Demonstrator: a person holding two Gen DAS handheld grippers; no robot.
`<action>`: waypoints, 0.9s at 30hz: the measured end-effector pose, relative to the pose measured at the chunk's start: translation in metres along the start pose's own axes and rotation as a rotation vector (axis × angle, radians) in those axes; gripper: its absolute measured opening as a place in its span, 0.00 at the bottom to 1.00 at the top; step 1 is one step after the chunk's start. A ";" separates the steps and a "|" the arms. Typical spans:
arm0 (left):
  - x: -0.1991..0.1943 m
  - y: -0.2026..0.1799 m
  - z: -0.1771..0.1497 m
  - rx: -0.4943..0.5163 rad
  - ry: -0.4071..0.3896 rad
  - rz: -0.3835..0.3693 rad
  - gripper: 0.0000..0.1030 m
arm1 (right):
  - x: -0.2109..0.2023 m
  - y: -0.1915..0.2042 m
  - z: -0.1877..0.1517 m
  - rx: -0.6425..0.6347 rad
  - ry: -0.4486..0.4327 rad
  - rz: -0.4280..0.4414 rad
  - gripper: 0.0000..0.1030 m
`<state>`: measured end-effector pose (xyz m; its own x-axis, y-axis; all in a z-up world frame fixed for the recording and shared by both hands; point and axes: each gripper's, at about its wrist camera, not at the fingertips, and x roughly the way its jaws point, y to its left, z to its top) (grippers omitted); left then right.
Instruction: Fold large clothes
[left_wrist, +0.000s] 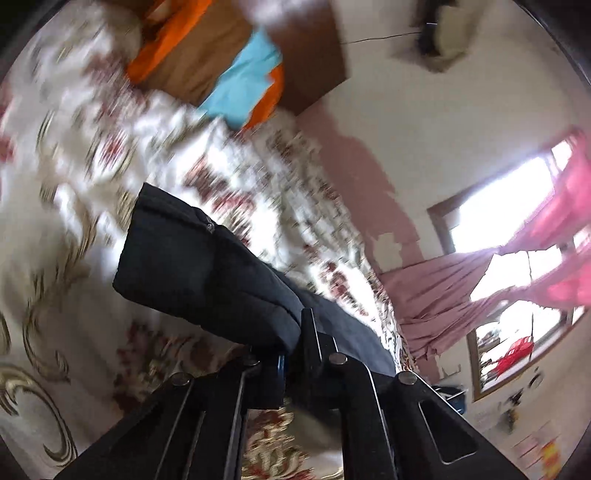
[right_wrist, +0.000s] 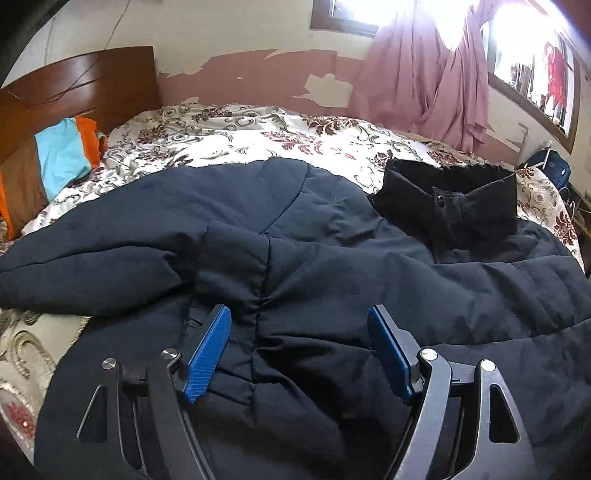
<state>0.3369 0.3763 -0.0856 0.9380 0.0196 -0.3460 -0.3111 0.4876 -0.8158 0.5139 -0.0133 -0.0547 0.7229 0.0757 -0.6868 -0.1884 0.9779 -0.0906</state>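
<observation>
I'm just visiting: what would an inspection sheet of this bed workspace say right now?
Surface: bed with floral cover.
Job's things: dark padded jacket spread out, collar at far right.
Clutter: orange, blue and brown pillow by the wooden headboard.
Grippers: left gripper shut on a jacket part; right gripper open above the jacket.
Cables: thin wire on the wall.
Surroundings: peeling pink wall, pink curtain, bright window.

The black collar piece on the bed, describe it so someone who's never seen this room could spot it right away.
Start at the bed with the floral bedspread, where a big dark navy padded coat lies spread out. At the coat's far right end, toward the pink curtain, sits the collar. It is blacker than the coat, stands up folded, and shows a round button.
</observation>
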 end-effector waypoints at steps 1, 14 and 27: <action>-0.004 -0.010 0.002 0.035 -0.022 -0.010 0.07 | -0.006 -0.002 0.000 -0.002 -0.008 0.010 0.69; -0.064 -0.171 -0.024 0.482 -0.135 -0.240 0.06 | -0.093 -0.069 -0.029 0.036 -0.098 0.121 0.70; -0.076 -0.285 -0.208 0.952 0.075 -0.452 0.06 | -0.143 -0.195 -0.081 0.209 -0.111 0.053 0.70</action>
<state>0.3228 0.0539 0.0770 0.9149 -0.3727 -0.1551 0.3432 0.9204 -0.1872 0.3934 -0.2308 0.0033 0.7867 0.1379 -0.6018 -0.0951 0.9902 0.1026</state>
